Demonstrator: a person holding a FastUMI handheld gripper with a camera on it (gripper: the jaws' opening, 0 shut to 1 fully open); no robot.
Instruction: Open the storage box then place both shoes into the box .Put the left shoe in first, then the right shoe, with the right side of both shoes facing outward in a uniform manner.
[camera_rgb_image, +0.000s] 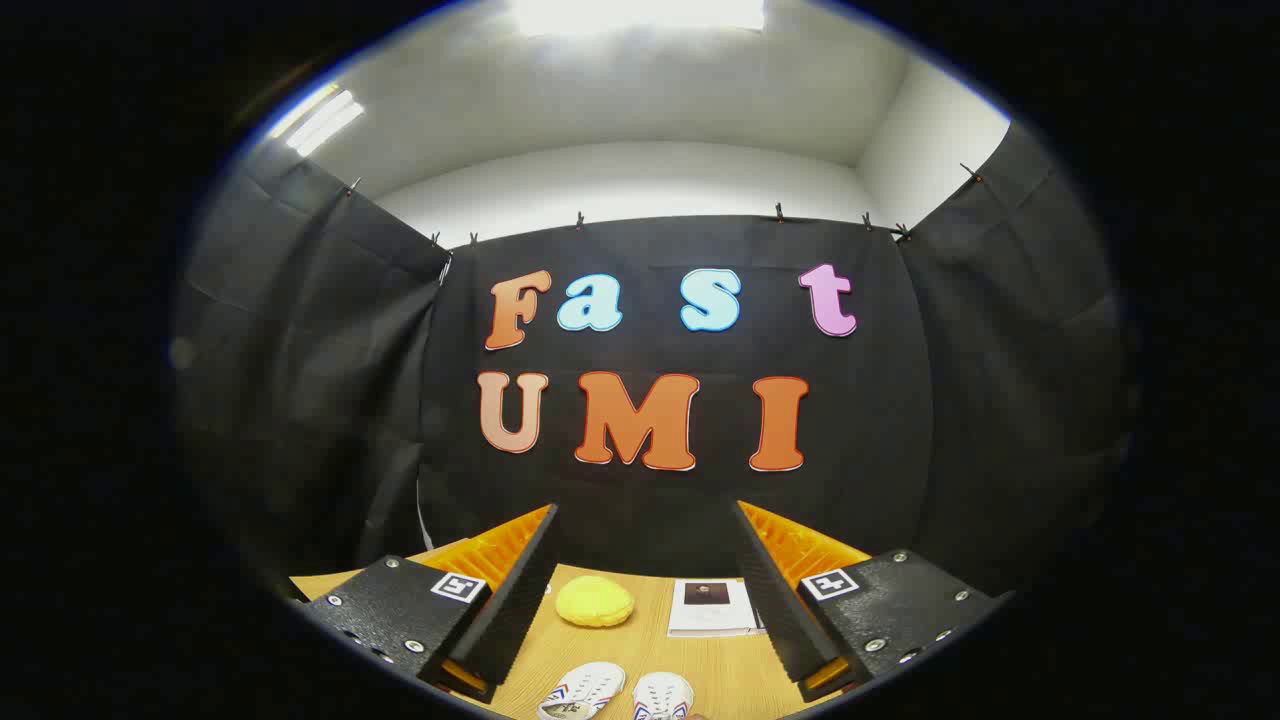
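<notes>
My gripper (645, 560) is open and held high above the wooden table (720, 665), its two fingers spread wide with nothing between them. Low down between the fingers, two white shoes lie side by side on the table: one with blue and red stripes (583, 690) on the left, the other (662, 695) to its right, both cut off at their near ends. A white box-like object with a dark picture on top (712, 606) lies beyond the shoes, close to the right finger.
A yellow rounded object (594, 601) rests on the table beyond the shoes, near the left finger. Black cloth walls close the booth at the back and on both sides.
</notes>
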